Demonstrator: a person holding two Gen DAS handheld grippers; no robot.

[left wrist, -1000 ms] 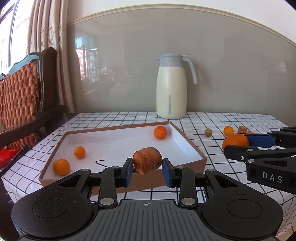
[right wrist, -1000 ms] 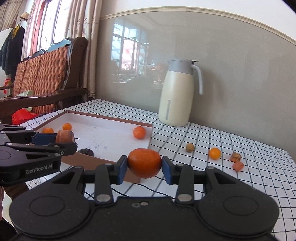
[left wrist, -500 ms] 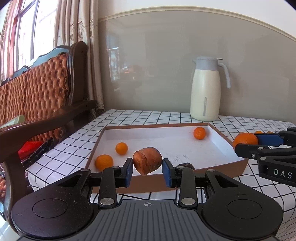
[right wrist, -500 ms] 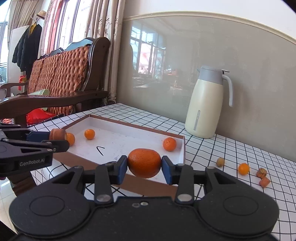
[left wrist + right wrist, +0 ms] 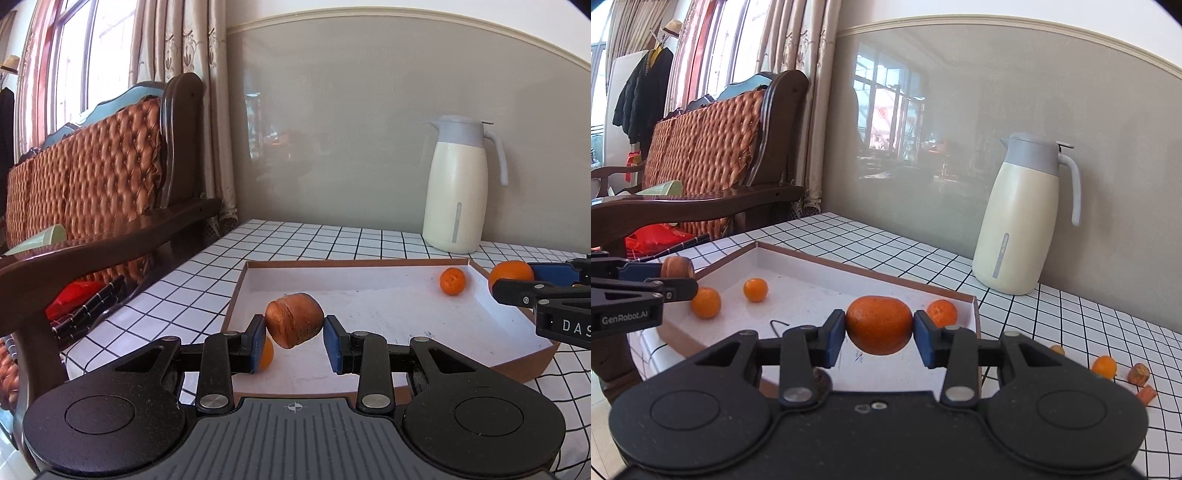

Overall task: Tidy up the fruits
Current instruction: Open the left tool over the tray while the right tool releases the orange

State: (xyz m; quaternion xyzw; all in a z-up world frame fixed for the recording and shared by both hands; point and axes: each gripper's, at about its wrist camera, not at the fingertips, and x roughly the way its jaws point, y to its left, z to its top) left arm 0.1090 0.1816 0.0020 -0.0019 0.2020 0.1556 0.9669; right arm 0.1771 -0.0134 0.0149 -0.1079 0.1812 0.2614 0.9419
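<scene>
My left gripper [image 5: 294,336] is shut on a brown, wrinkled carrot chunk [image 5: 294,325] and holds it above the near left part of the white, brown-edged tray [image 5: 369,263]. My right gripper [image 5: 879,334] is shut on a large orange [image 5: 879,325] over the tray's [image 5: 871,268] near side. Three small oranges [image 5: 705,302] [image 5: 755,290] [image 5: 942,313] lie in the tray. In the right wrist view the left gripper [image 5: 681,278] shows at the left edge with its carrot chunk [image 5: 677,266]. The left wrist view has the right gripper [image 5: 515,278] at the right edge with the orange [image 5: 511,271].
A cream thermos jug [image 5: 1021,221] stands at the back of the checked tablecloth. To the right of the tray lie a small orange [image 5: 1103,366], carrot bits [image 5: 1138,373] and a small brown fruit [image 5: 1057,349]. A wooden chair with a quilted back [image 5: 110,166] stands left of the table.
Both grippers have moved left and now hang over the tray, each still holding its piece. The jug and the loose fruit have slid to the right in both views.
</scene>
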